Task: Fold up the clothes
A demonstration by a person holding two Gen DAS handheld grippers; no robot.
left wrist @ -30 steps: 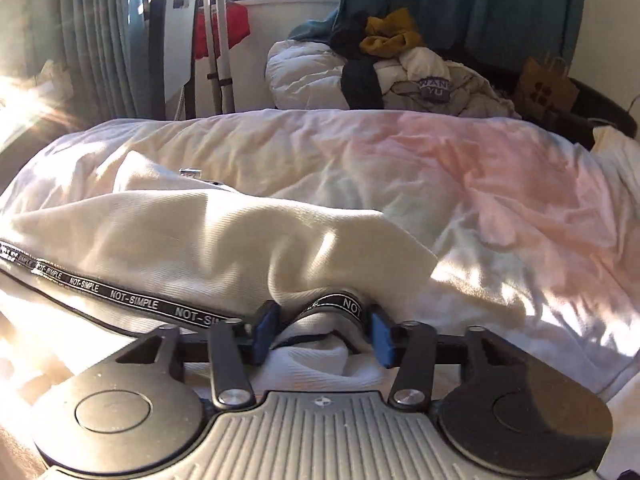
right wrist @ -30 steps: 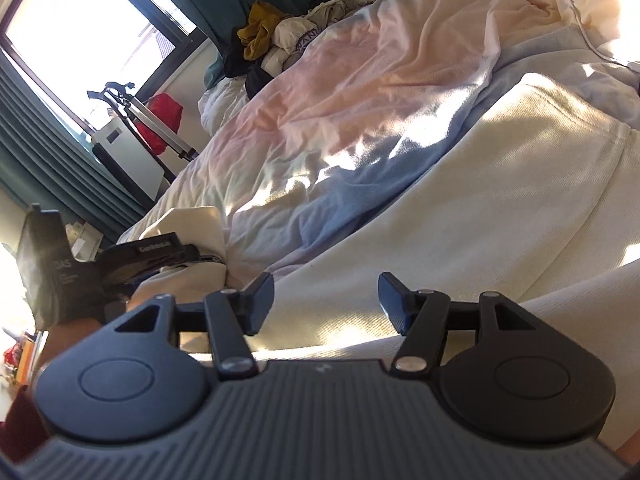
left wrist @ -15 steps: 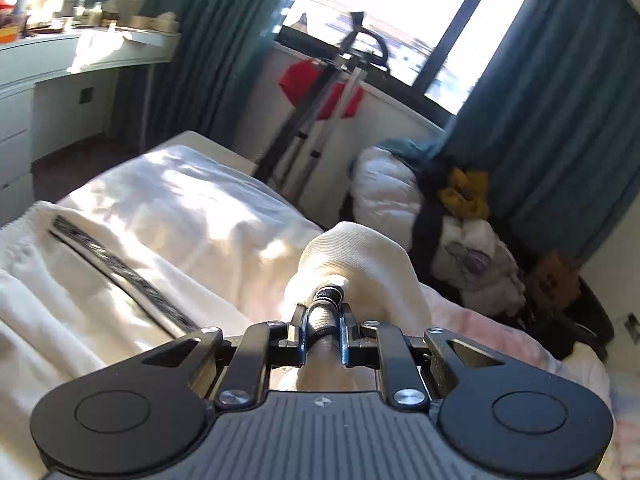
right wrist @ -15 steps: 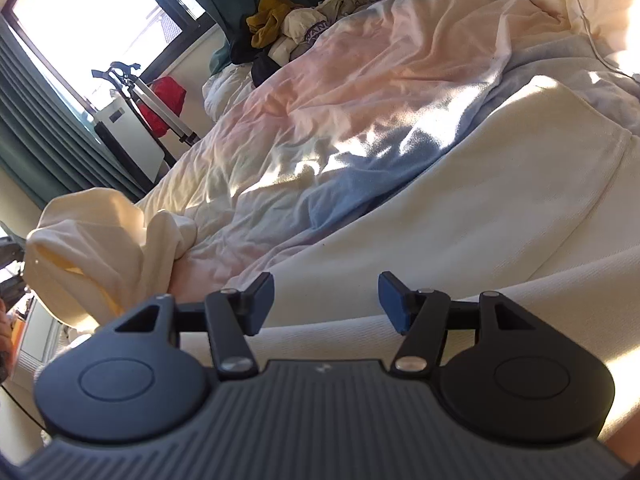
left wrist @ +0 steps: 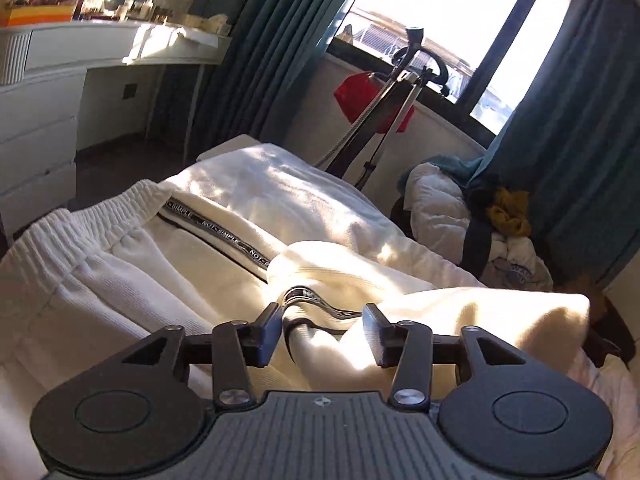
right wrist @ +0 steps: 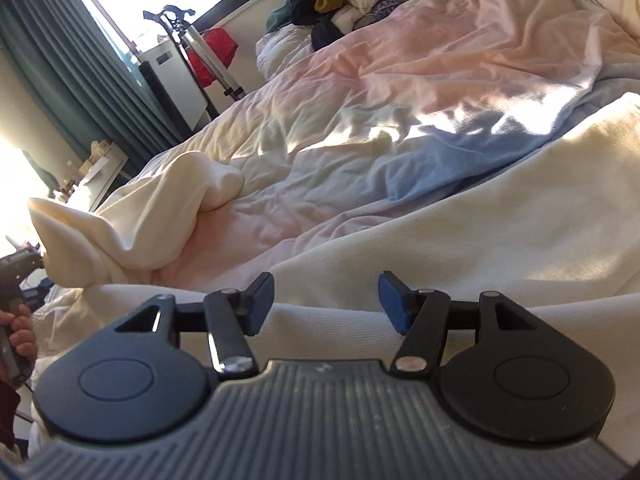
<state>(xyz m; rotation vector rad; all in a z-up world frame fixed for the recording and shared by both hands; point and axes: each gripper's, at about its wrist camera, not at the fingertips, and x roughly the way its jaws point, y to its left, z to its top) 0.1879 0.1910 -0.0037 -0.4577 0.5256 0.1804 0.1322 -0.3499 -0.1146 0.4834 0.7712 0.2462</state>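
Note:
Cream sweatpants with an elastic waistband and a black "NOT SIMPLE" side stripe lie on the bed. A fold of them with the stripe lies bunched between the open fingers of my left gripper. The jaws are apart and the cloth rests loose. My right gripper is open and empty, low over a flat part of the same cream garment. In the right wrist view the lifted cream fold shows at the left, next to the left gripper and the hand holding it.
The bed carries a crumpled pink and white duvet. A heap of clothes lies at the far end. A red garment hangs on a stand by the window. A white desk with drawers stands at the left.
My left gripper was shut on the striped fold and had lifted it; now its jaws have opened and the fold lies folded over on the pants. The right gripper stayed open in place.

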